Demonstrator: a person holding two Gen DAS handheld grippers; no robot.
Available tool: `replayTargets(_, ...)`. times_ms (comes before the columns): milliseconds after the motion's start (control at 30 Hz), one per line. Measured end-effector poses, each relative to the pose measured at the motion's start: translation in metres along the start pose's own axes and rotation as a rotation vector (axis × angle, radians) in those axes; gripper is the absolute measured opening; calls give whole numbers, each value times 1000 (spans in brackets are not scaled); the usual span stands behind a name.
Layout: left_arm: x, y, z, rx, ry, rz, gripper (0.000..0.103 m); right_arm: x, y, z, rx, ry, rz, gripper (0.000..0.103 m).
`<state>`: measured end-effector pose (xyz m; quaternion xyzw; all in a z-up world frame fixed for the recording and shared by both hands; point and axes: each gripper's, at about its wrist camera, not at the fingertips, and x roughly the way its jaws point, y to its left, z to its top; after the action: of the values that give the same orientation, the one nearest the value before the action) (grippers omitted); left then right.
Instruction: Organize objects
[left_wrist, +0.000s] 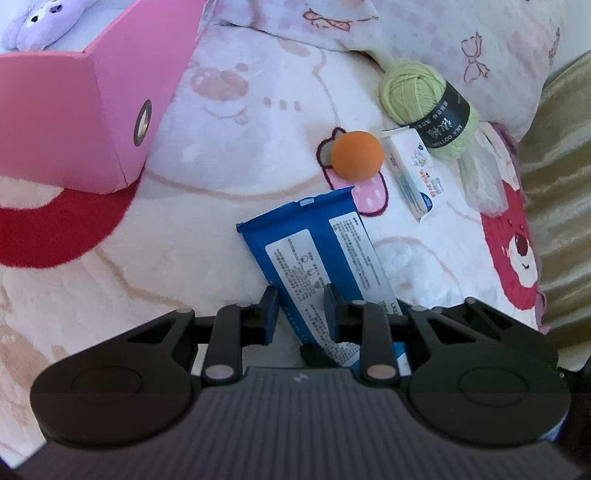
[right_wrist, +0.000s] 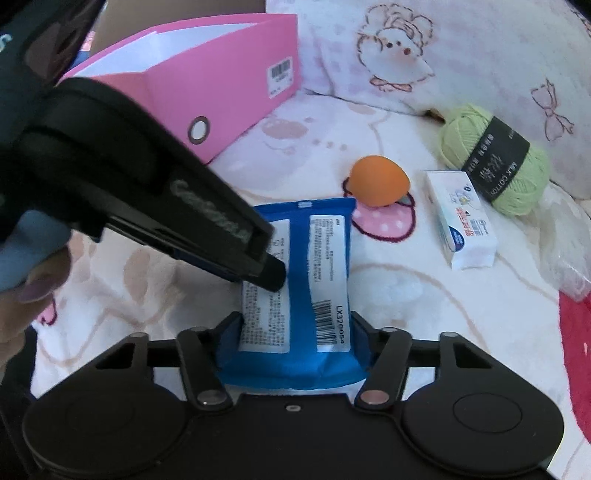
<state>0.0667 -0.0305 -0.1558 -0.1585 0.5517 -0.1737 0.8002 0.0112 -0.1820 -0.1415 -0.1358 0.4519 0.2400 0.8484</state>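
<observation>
Right gripper (right_wrist: 295, 328) straddling blue wipes pack (right_wrist: 325, 266), left gripper (left_wrist: 301, 299) pinching its edge, plush cartoon blanket (left_wrist: 184, 240), pink file box (right_wrist: 221, 85) behind

The blue pack (right_wrist: 295, 291) carries white labels of fine print too small to read, and beside its barcode the code "LX320054". The black band around the green yarn (right_wrist: 495, 158), up and right of the pack, reads "MILK COTTON" with characters beside it that cannot be made out. The pink box (right_wrist: 221, 85), up and left of the pack, bears a barcode sticker with illegible digits.
</observation>
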Motion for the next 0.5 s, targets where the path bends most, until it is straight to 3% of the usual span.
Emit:
replayTargets(100,-1,-1,0,4,11,-24,24,-1,-13,3,82,12,60,59)
replayTargets(300,-4,-11,-4,46,48,-9,24,-2,-11,3,120,22,115,57)
replayTargets(500,-14,-2,-3,14,73,-36,24,-5,-19,3,212,34,210,57)
